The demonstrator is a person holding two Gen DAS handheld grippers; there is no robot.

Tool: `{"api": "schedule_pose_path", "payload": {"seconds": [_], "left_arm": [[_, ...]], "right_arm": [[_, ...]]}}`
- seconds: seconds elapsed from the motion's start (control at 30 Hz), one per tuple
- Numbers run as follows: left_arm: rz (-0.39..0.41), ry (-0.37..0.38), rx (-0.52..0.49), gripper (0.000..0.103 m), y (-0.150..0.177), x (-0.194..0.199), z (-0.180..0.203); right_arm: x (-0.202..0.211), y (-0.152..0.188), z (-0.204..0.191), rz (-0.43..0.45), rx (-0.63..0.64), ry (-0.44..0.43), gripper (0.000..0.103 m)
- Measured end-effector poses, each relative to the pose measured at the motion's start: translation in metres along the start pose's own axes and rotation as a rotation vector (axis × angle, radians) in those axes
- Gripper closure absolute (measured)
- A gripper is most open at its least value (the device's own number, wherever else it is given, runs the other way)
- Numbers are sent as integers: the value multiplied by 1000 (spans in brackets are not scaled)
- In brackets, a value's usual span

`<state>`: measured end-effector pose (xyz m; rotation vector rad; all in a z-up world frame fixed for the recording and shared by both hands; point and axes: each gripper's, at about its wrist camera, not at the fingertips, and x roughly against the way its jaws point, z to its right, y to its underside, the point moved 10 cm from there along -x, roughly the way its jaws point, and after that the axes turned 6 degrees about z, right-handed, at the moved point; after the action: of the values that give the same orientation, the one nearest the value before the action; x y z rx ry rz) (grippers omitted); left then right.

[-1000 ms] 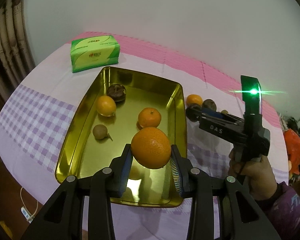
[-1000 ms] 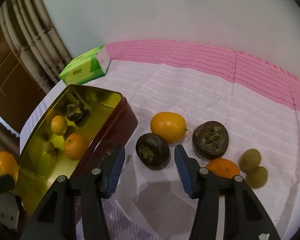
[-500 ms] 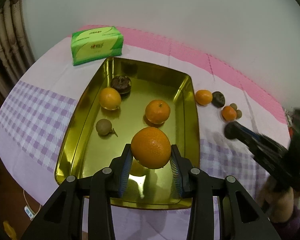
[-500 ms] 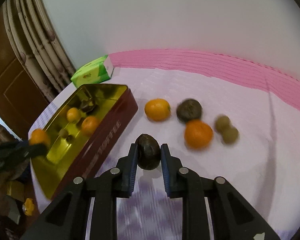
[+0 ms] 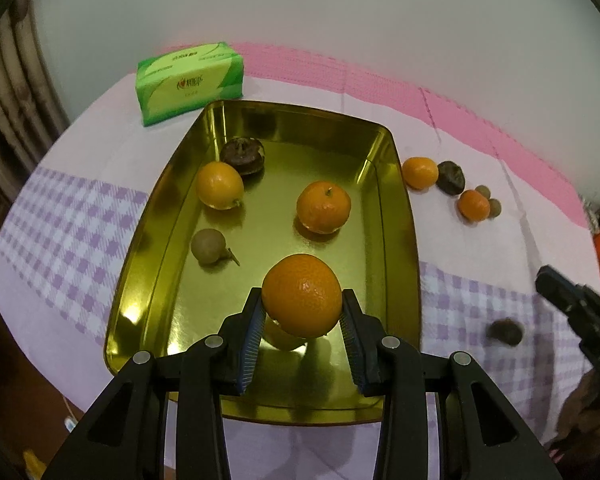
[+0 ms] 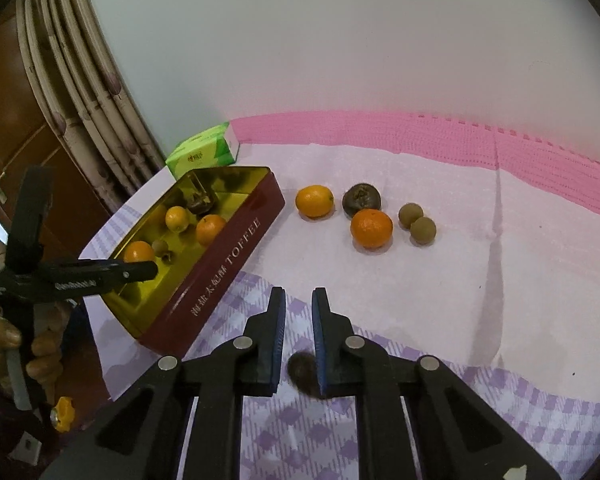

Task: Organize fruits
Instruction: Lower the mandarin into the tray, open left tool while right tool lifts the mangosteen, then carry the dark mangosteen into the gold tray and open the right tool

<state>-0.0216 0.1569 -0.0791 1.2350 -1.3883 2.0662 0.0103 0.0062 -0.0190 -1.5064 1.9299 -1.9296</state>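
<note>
Checked tablecloth [image 5: 72,216], bright dimpled orange [image 5: 302,295]

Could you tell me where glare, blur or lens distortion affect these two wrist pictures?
Left wrist view: the gold tin glares and mirrors the held orange; the dark fruit on the cloth is smeared. Right wrist view: that fruit is blurred, and the fisheye bends the curtain.
</note>
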Motion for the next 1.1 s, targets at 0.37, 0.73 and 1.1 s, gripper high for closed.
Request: {"api": "schedule_pose_path", "payload": {"seconds": [0.37,0.73,1.1], "left_arm": [[-19,6,-4,64,3,-1,0],[12,-8,-17,64,-3,6,3],[41,-81,-17,55,-9,14,-8]], "right_arm": [[19,44,1,-50,18,-55,57],[-7,87,-5,-148,62,2,67],[-1,82,-6,-138,54,10,68]]}}
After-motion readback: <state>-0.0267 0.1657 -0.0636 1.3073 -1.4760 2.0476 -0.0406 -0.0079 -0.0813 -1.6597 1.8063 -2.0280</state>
